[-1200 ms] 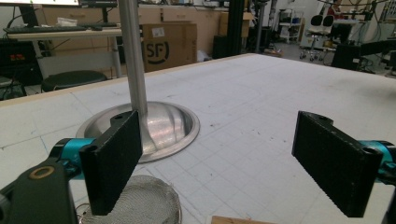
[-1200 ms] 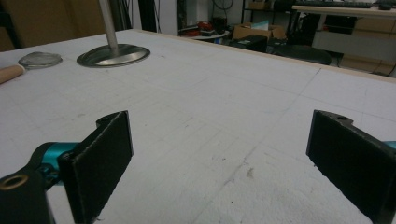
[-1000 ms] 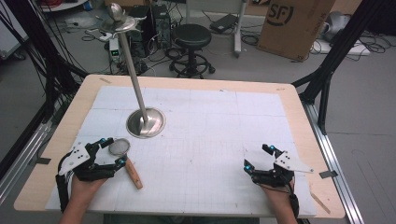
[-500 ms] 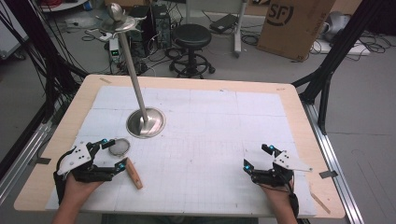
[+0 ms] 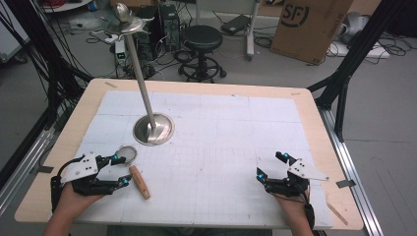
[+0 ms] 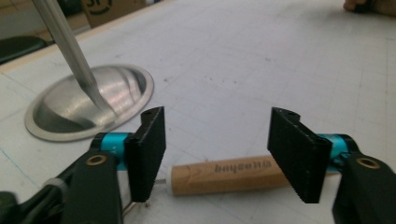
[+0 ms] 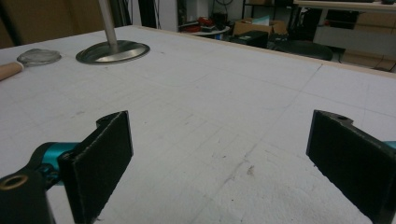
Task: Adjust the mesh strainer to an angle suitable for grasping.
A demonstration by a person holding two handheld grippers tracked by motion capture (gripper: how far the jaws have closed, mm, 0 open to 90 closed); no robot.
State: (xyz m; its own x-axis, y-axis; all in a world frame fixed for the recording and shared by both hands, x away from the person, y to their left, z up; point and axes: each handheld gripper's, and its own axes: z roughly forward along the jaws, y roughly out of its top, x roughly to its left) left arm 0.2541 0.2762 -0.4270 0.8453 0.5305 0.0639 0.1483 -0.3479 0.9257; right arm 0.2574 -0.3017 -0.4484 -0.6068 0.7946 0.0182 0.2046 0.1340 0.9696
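A wooden table (image 5: pixel 88 105) carries a white gridded mat (image 5: pixel 221 132). On the mat lie a wooden handle (image 5: pixel 139 182), just beside the left gripper (image 5: pixel 119 170), and a steel stand base (image 5: pixel 153 129) beyond it.

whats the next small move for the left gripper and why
Probably finish closing on the wooden handle. The left gripper has just been closing its jaws, which straddle the handle lying on the table, but the pads stand apart from the wood.

A robotics lab, by the look of it: the tabletop (image 5: pixel 314 105) sits in a black metal frame (image 5: pixel 351 54), with cable bundles (image 5: pixel 46 64), electronics boxes (image 5: pixel 152 22), a black stool (image 5: pixel 201 39) and a cardboard carton (image 5: pixel 310 24) on the floor behind it.
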